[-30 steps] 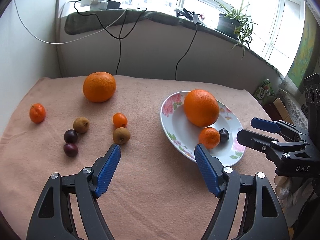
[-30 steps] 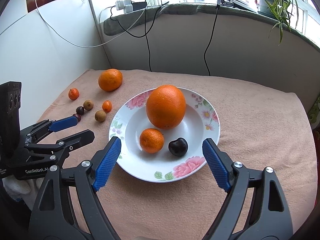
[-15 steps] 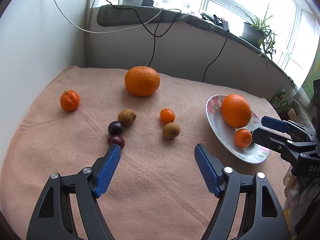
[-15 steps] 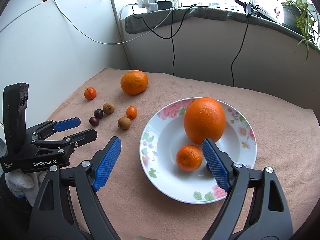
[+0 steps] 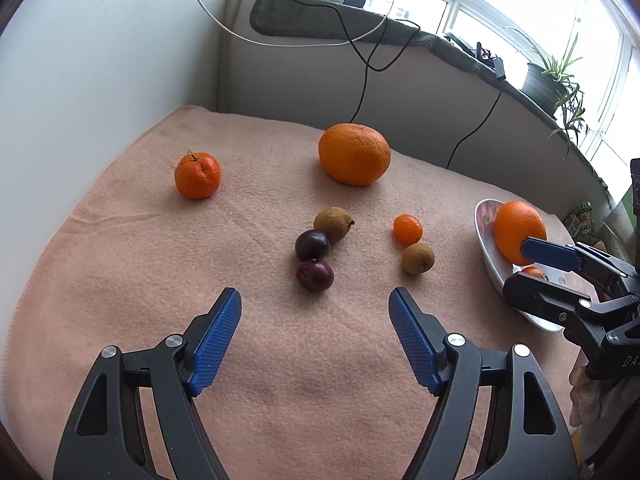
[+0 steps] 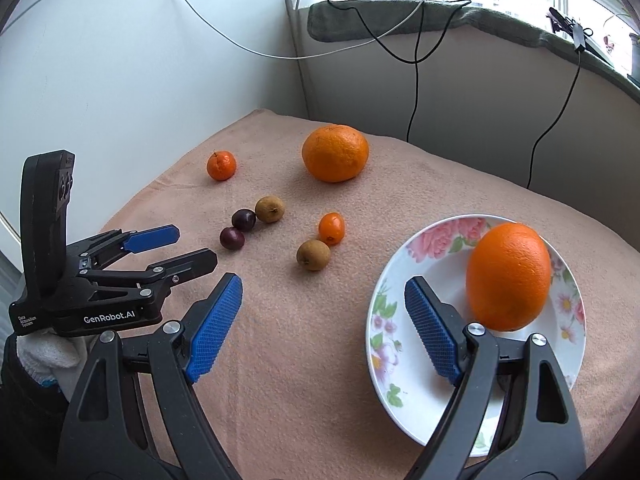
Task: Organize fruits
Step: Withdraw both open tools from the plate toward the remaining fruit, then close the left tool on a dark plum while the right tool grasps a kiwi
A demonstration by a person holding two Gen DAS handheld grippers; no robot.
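Left hand-held gripper [image 5: 314, 312] open, plums [image 5: 314, 275] just ahead.

Soft daylight pours in from the windows [image 5: 520, 0], whose panes are blown out to white. Fruit on the pink blanket [image 5: 160, 280] casts only faint, diffuse shadows. Both views are sharp, with no motion blur, but fisheye distortion bends the walls and dark vignetting rounds the corners.

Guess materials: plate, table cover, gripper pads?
Plate: probably glazed ceramic, glossy white with printed roses. Table cover: soft fabric, likely fleece or a blanket; matte peach nap and creases. Left gripper pads: blue, cross-hatched, probably rubber or textured plastic; cannot tell which.
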